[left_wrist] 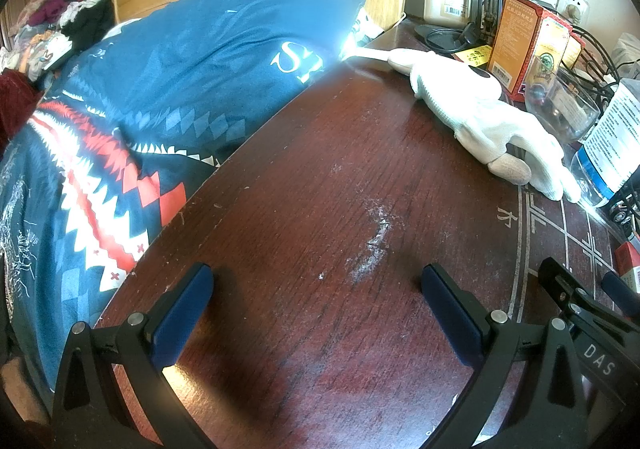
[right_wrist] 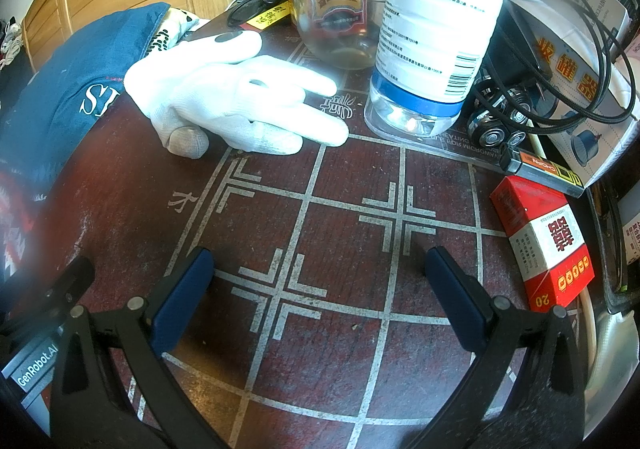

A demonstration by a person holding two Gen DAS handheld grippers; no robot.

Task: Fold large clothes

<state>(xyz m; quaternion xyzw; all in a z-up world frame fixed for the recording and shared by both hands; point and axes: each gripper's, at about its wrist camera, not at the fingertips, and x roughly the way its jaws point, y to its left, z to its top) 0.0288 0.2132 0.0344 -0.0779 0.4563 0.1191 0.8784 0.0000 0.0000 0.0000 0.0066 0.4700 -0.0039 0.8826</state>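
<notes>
Both claws, left claw (left_wrist: 316,299) and right claw (right_wrist: 316,285), hover spread wide and empty over the table (left_wrist: 320,189), apparently before starting. The clothes pile (left_wrist: 60,21) lies beyond the table, past the blue quilt (left_wrist: 180,61).

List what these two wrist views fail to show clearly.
- Garment to fold: neither view shows one laid out; only the blue patterned bedding beside the table.
- Clothes pile, left wrist view: small, distorted at the fisheye edge.
- Clear bottle, right wrist view: top cut off by the frame.
- White glove: whether a hand fills it is unclear.
</notes>
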